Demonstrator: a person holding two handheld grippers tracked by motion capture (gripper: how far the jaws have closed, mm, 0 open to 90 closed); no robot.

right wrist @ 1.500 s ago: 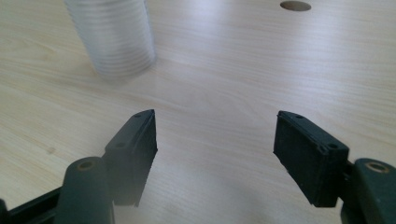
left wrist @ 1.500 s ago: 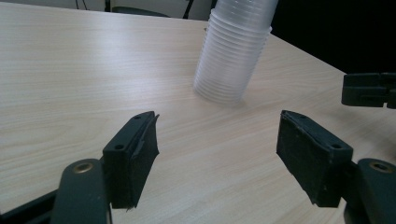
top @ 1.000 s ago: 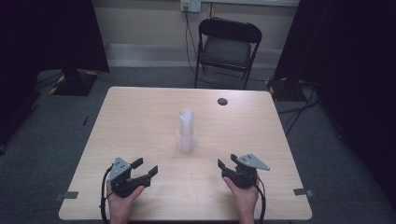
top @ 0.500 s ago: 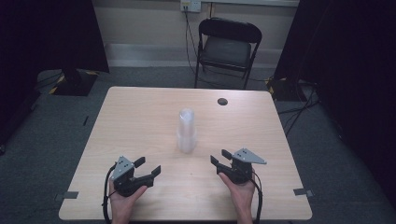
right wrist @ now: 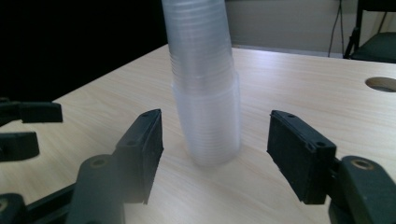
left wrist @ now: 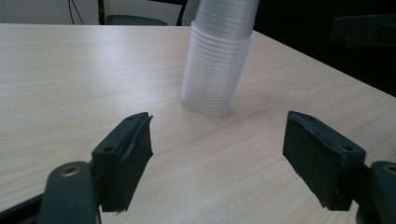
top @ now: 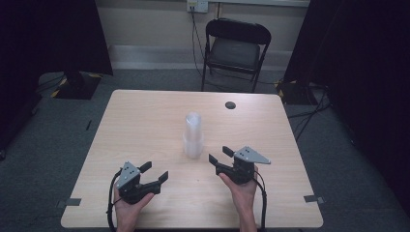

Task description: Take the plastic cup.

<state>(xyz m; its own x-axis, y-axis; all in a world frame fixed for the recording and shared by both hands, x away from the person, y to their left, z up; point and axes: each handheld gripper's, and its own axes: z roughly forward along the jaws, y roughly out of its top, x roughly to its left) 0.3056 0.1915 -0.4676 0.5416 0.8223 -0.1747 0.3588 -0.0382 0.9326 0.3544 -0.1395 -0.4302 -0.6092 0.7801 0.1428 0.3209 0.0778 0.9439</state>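
While the stack of clear cups (top: pixel 193 136) stands upright near the table (top: pixel 145 121) middle, it is found straight ahead of the right gripper (top: pixel 220 155), the nearer one; the left gripper (top: pixel 154 171) is farther. Both jaws are held wide open, empty.

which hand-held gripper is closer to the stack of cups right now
Right. The right hand-held gripper sits just beside the cup stack, jaws open toward it. The left hand-held gripper is farther back toward the person, also open and apart from the stack.
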